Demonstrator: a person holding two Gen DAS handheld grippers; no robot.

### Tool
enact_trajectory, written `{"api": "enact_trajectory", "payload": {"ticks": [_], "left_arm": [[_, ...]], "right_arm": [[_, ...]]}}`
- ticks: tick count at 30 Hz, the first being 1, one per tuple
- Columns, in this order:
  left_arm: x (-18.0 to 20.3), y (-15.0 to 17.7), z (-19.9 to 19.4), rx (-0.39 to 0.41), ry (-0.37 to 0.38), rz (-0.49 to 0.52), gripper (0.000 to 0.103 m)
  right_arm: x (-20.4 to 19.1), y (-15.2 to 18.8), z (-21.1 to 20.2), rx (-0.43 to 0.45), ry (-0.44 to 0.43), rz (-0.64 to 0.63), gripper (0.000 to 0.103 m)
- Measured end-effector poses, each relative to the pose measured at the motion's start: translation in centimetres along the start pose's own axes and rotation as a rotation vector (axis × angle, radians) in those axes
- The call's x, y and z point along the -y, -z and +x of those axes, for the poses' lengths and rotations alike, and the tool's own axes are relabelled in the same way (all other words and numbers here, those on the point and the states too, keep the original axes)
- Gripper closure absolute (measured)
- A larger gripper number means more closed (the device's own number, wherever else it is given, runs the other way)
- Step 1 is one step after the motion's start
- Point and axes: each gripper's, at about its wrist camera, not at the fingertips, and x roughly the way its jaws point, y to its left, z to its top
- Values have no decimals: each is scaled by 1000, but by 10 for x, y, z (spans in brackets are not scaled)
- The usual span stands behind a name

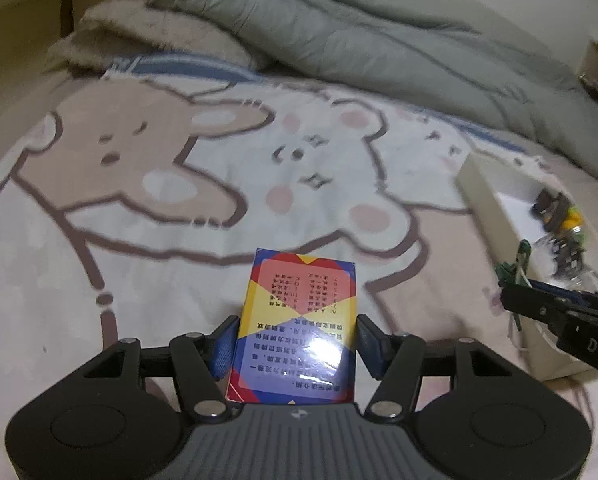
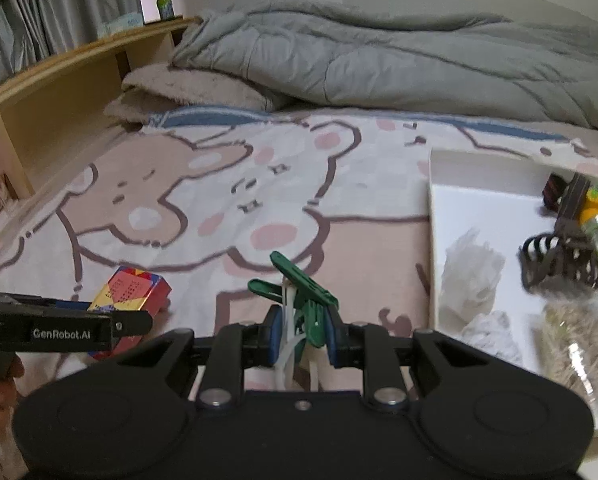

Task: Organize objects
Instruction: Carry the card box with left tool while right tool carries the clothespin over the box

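Note:
My left gripper [image 1: 297,346] is shut on a red, yellow and blue card box [image 1: 299,320] with printed text, held over the bear-print blanket. The box also shows in the right wrist view [image 2: 133,292], at the left. My right gripper [image 2: 301,338] is shut on green clothespins [image 2: 305,292] tied with white cord, just left of a white tray [image 2: 483,200]. In the left wrist view the right gripper [image 1: 511,300] reaches in from the right beside the tray [image 1: 487,208].
The tray holds a black hair claw [image 2: 559,264], crumpled clear plastic [image 2: 471,276], a clear bag of fibres [image 2: 575,340] and a yellow-capped bottle [image 2: 597,216]. A grey duvet [image 2: 379,64] and pillow [image 2: 191,88] lie at the back. A wooden headboard shelf [image 2: 59,92] runs along the left.

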Motion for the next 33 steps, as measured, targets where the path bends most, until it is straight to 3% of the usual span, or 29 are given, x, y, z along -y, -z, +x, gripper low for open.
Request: {"api": "enact_trajectory", "payload": {"ticks": [18, 25, 33], "left_arm": [[75, -54, -62, 155, 156, 142, 41], [106, -62, -59, 147, 237, 154, 41], [143, -81, -33, 143, 271, 179, 41]], "right_arm": [[53, -52, -82, 140, 100, -4, 80], [82, -58, -97, 162, 142, 19, 80], [111, -68, -87, 155, 170, 35, 80]]}}
